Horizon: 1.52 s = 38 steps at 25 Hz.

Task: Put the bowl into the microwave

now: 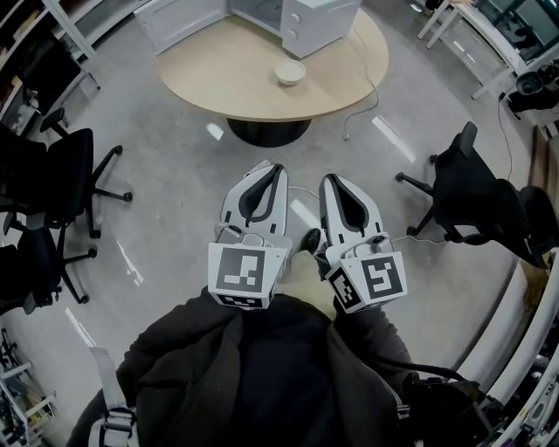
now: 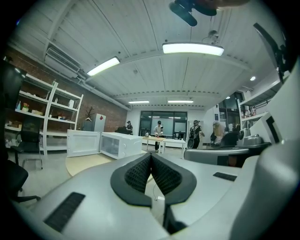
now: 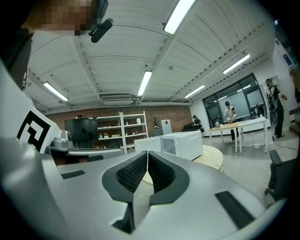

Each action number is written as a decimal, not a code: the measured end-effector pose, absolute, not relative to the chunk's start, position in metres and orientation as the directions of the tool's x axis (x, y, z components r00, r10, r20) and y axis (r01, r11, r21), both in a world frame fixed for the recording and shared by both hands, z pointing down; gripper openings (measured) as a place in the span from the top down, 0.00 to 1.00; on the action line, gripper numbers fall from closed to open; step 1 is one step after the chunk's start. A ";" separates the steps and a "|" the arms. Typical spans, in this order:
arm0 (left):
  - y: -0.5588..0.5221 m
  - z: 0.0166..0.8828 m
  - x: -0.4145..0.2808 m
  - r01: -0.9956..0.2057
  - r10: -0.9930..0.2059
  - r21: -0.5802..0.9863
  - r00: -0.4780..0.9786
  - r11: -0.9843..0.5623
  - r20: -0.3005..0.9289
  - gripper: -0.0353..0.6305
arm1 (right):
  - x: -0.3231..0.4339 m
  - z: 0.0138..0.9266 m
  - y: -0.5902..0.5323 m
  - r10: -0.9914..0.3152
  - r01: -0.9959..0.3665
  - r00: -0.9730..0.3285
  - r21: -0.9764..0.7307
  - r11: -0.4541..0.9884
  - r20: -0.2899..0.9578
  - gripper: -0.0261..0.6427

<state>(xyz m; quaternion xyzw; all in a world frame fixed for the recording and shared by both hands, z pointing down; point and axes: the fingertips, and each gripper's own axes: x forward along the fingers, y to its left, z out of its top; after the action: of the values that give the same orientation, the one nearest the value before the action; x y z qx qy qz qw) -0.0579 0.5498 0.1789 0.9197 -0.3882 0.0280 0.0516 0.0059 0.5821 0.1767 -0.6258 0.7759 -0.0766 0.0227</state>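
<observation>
- While they point level, side by side above the glossy grey floor (image 1: 175,227), the left gripper (image 1: 265,168) and right gripper (image 1: 335,180) both have their ribbed black pads (image 2: 136,174) pressed together, with nothing between them.
- Smooth white moulded shells taper towards those tips.
- Farther off, well apart from both, the small round white bowl (image 1: 290,72) rests on the rounded pale wooden table (image 1: 201,83).
- Beyond it stands the boxy white microwave (image 1: 319,26), its door swung open.

The microwave (image 1: 319,24) at the counter's (image 1: 196,87) far edge is cut off by the head view's top edge. What the bowl (image 1: 290,72) holds is too small to tell. In their own views, the left hand-held gripper (image 2: 151,155) and the right hand-held gripper (image 3: 147,153) each hide much of the counter.
</observation>
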 end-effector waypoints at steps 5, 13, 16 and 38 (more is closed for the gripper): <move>0.518 0.182 -0.033 -0.719 -0.713 0.050 0.694 -0.693 0.102 0.93 | 0.033 0.178 0.548 -0.977 -0.967 -0.210 -0.155 0.202 0.039 0.95; 0.449 0.192 0.027 -0.744 -0.733 0.020 0.662 -0.668 0.154 0.93 | 0.099 0.189 0.479 -0.974 -0.957 -0.221 -0.200 0.210 0.038 0.95; 0.422 0.201 0.053 -0.762 -0.747 0.018 0.638 -0.647 0.184 0.93 | 0.128 0.202 0.455 -0.970 -0.949 -0.238 -0.225 0.220 0.057 0.95; 0.336 0.186 0.096 -0.867 -0.854 -0.061 0.471 -0.494 0.221 0.93 | 0.192 0.200 0.341 -0.929 -0.889 -0.369 -0.301 0.344 0.029 0.95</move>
<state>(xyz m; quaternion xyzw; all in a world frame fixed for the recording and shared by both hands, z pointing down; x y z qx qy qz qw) 0.0960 0.3359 0.1856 0.8570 -0.5022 0.1115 0.0295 0.1921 0.3413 0.1998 -0.5567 0.8165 -0.1342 0.0737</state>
